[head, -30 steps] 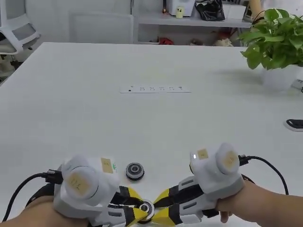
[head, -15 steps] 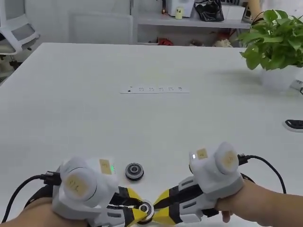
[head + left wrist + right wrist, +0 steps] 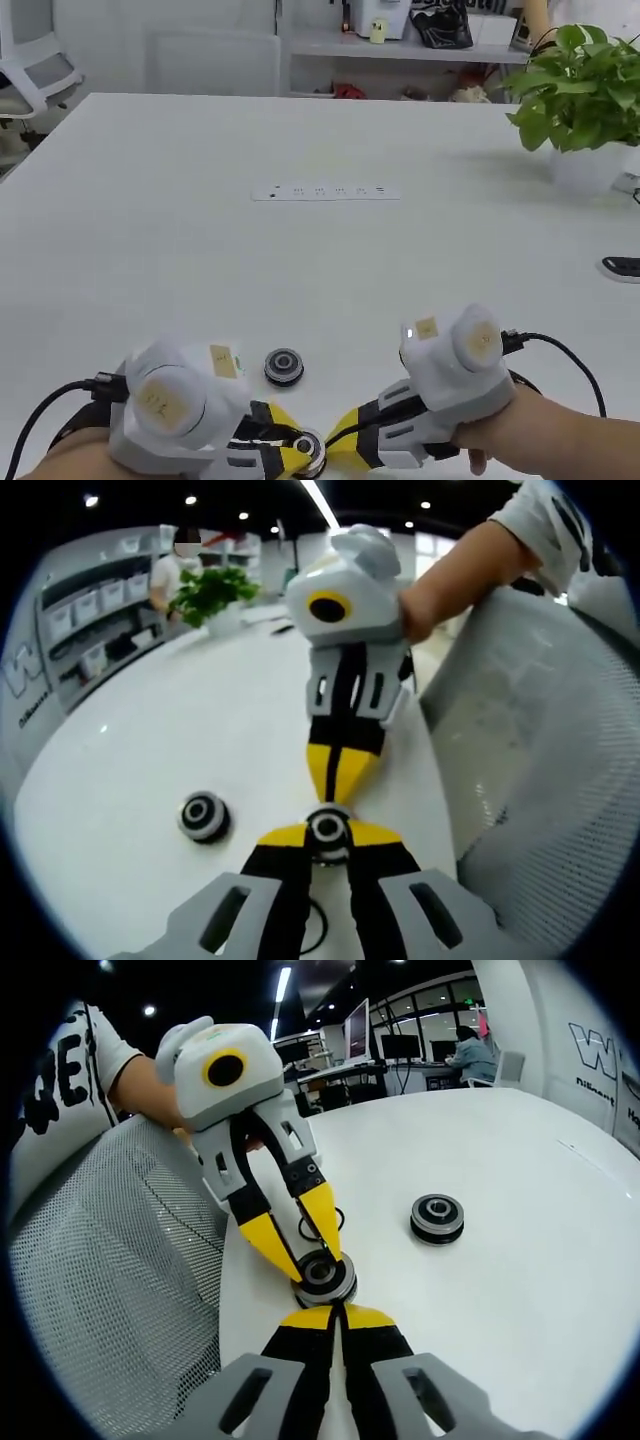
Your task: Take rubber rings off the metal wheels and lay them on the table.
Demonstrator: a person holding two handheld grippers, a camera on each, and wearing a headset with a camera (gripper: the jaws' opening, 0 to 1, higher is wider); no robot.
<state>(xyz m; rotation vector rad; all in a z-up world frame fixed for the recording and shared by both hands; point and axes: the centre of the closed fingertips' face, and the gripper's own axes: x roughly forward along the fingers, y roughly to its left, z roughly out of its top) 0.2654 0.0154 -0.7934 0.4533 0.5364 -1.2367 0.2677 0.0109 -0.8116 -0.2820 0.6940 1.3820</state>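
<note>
A small metal wheel with a black rubber ring (image 3: 307,447) is held just above the table's near edge. My left gripper (image 3: 298,452) is shut on this wheel (image 3: 328,828), one yellow fingertip (image 3: 285,835) on each side. From the opposite side, my right gripper (image 3: 340,1313) has its tips pinched together on the wheel's black rim (image 3: 325,1278). A second wheel (image 3: 284,365) with its ring on lies flat on the table beyond them. It lies left of the held wheel in the left gripper view (image 3: 203,815). A thin black loop (image 3: 326,1223) lies on the table under the left gripper.
A white power strip (image 3: 326,190) lies mid-table. A potted plant (image 3: 578,85) stands at the far right, with a dark object (image 3: 622,265) at the right edge. A mesh chair back (image 3: 540,770) is close behind the table's near edge.
Both grippers stay locked at the same wheel and have sunk slightly toward the bottom of the head view. The second wheel has not moved.
</note>
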